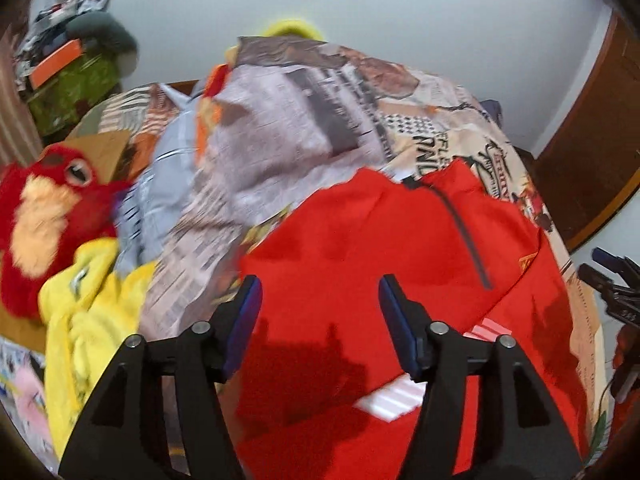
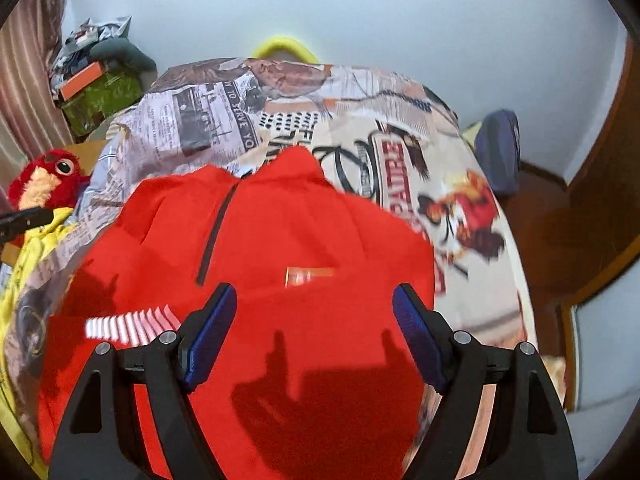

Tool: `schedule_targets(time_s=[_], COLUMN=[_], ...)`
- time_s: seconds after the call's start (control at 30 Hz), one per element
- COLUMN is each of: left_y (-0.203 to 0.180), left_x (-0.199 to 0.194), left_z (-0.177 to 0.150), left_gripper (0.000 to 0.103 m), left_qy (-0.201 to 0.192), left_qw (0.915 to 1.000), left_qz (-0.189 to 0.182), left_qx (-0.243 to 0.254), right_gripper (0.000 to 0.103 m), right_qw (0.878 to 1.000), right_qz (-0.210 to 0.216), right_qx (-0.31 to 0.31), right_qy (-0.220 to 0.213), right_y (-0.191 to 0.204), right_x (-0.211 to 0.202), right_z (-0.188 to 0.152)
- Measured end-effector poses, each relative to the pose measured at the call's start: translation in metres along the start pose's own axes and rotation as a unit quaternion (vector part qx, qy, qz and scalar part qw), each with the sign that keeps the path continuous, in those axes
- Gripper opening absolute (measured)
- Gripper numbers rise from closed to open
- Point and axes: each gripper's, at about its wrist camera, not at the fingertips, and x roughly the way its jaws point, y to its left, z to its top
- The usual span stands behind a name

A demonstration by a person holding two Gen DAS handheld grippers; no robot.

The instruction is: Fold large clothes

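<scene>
In the left wrist view, a red plush (image 1: 48, 208) fills the left edge with a yellow cloth (image 1: 84, 304) below it, both lying on a bed under a newsprint-patterned sheet (image 1: 280, 152). A heap of clutter with an orange box (image 1: 56, 64) sits in the upper left corner. The left gripper (image 1: 320, 296) stands at the bottom centre, its blue pads apart with nothing between them, above the red jacket (image 1: 360, 240), which spreads over the centre and lower right of the frame, its dark zipper (image 1: 464, 232) running down the upper right part. At the right edge a bit of the other tool shows, beside a brown door (image 1: 592, 140). In the right wrist view, the plush (image 2: 44, 180) sits at mid left, the jacket (image 2: 280, 232) covers the centre and lower left, white stripes (image 2: 128, 324) at its lower left. The right gripper (image 2: 316, 308) is at the bottom centre, pads wide apart and empty, its shadow on the red fabric. A blue pillow (image 2: 500, 148) lies at the upper right of the bed.
</scene>
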Motion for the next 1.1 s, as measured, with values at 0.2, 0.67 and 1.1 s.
schedule_targets(time_s=[0.2, 0.67, 1.1], left_y=[-0.015, -0.021, -0.024], left_x=[0.052, 0.173, 0.211], left_z=[0.035, 0.075, 0.057], left_gripper=[0.064, 0.073, 0.057], left_qy=[0.015, 0.035, 0.053], left_qw=[0.9990, 0.9958, 0.9878], left_qz=[-0.038, -0.063, -0.129], left_qx=[-0.020, -0.056, -0.069], right_gripper=[0.077, 0.077, 0.050], right_qw=[1.000, 0.997, 0.985], right_qz=[0.022, 0.047, 0.134], right_qx=[-0.001, -0.010, 0.056], right_qy=[-0.001, 0.062, 0.091], right_y=[0.003, -0.018, -0.007], right_x=[0.036, 0.148, 0.190], right_z=[0.029, 0.075, 0.078])
